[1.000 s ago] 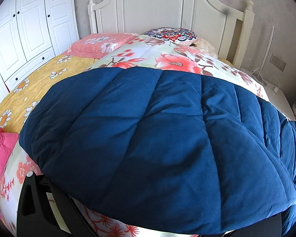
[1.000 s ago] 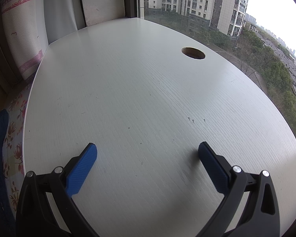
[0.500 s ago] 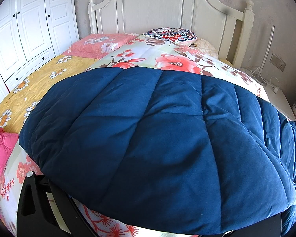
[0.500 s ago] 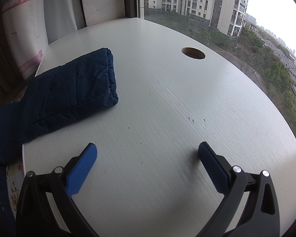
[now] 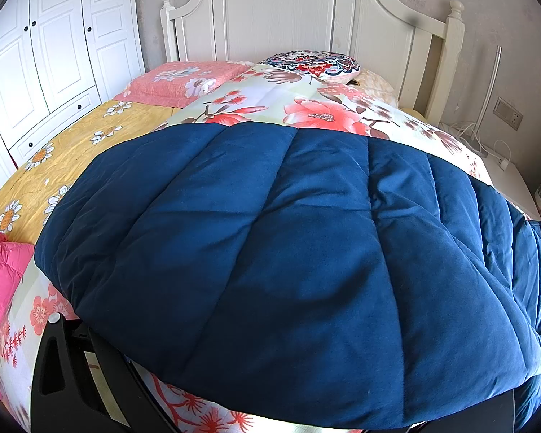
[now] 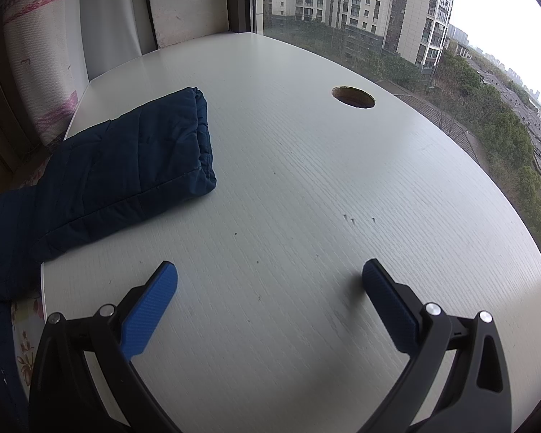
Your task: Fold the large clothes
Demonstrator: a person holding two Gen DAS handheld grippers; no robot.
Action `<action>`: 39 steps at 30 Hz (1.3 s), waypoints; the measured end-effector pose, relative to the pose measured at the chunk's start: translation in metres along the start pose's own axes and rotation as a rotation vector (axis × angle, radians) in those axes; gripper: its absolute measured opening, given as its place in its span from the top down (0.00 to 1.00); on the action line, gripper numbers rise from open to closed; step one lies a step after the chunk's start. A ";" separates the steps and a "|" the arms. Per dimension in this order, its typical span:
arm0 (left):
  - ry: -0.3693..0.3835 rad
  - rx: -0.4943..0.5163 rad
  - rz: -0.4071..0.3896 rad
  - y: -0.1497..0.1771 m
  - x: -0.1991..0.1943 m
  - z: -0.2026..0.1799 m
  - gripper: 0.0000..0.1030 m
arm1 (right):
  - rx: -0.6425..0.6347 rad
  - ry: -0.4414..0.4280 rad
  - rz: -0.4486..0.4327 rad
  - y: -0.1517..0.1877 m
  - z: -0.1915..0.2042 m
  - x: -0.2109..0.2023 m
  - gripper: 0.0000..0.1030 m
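Observation:
A large navy quilted coat [image 5: 270, 252] lies spread over the flowered bed and fills most of the left wrist view. Its near hem drapes over my left gripper, so only the black frame [image 5: 65, 371] shows at the bottom left and both fingers are hidden. In the right wrist view one sleeve of the coat [image 6: 126, 173] lies on the left part of the white desk [image 6: 324, 180], cuff pointing away from me. My right gripper [image 6: 267, 288] stands open just above the desk, to the right of the sleeve, with nothing between its blue pads.
The bed carries a floral quilt [image 5: 306, 108], a yellow sheet [image 5: 54, 166], pink bedding [image 5: 0, 274] and pillows against a white headboard [image 5: 306, 11]. White wardrobes [image 5: 47, 54] stand to the left. The desk has a round cable hole [image 6: 353, 96] and ends at a window [image 6: 378, 7].
The coat's sleeve has landed on the left of the desk, where a second ago only bare desk showed. Neither gripper has visibly moved.

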State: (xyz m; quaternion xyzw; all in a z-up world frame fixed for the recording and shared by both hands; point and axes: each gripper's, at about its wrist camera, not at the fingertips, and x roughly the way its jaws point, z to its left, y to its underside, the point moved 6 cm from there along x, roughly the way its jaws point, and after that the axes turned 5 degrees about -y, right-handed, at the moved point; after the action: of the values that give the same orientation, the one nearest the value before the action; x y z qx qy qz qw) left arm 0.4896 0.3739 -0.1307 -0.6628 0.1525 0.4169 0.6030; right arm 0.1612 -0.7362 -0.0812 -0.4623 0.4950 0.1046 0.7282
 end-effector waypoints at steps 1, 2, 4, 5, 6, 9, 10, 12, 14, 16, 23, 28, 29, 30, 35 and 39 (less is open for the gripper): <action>0.000 0.000 0.000 0.000 0.000 0.000 0.04 | 0.000 0.000 0.000 0.000 0.000 0.000 0.02; 0.001 -0.001 -0.001 0.000 -0.001 0.000 0.04 | 0.000 0.000 0.000 0.000 0.000 0.000 0.02; 0.001 0.000 -0.001 0.000 -0.001 -0.001 0.04 | 0.000 0.000 0.000 0.000 0.000 0.000 0.02; 0.001 0.000 -0.001 0.000 0.000 0.000 0.04 | 0.000 0.000 0.000 0.000 0.000 0.000 0.02; 0.002 -0.001 -0.001 0.000 -0.001 0.000 0.04 | 0.000 0.000 0.000 0.000 0.000 0.000 0.02; 0.000 0.000 -0.002 -0.001 -0.002 -0.001 0.04 | 0.000 0.000 0.000 0.000 0.000 0.000 0.02; 0.001 -0.001 -0.002 -0.001 -0.001 0.000 0.04 | 0.000 0.000 0.000 0.000 0.000 0.000 0.02; 0.004 -0.002 -0.003 -0.002 -0.001 -0.001 0.04 | 0.000 0.000 0.000 0.000 0.000 0.000 0.02; 0.005 -0.003 -0.005 -0.002 -0.001 -0.001 0.04 | 0.000 0.000 0.000 0.000 0.000 0.000 0.02; 0.003 -0.002 -0.006 -0.002 0.000 -0.001 0.04 | 0.000 0.000 0.000 0.000 0.000 0.000 0.02; 0.003 -0.002 -0.006 -0.001 0.000 -0.001 0.04 | 0.000 0.000 0.000 0.000 0.000 0.000 0.02; 0.003 -0.003 -0.006 -0.001 0.000 -0.001 0.04 | 0.000 0.000 0.000 0.000 0.000 0.000 0.02; 0.003 -0.002 -0.006 -0.001 0.000 -0.001 0.04 | 0.000 0.000 0.000 0.000 0.000 0.000 0.02; 0.003 -0.003 -0.006 -0.001 -0.001 -0.001 0.04 | 0.000 0.000 0.000 0.000 0.000 0.000 0.02; 0.003 -0.002 -0.006 -0.002 0.000 -0.001 0.04 | 0.000 -0.001 0.000 0.000 0.000 0.000 0.02; 0.003 -0.002 -0.006 -0.001 0.000 -0.001 0.04 | 0.000 0.000 0.000 0.000 0.000 0.000 0.02</action>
State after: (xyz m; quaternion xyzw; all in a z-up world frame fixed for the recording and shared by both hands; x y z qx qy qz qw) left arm 0.4907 0.3729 -0.1297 -0.6646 0.1508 0.4142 0.6033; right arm 0.1611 -0.7361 -0.0811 -0.4624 0.4949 0.1048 0.7282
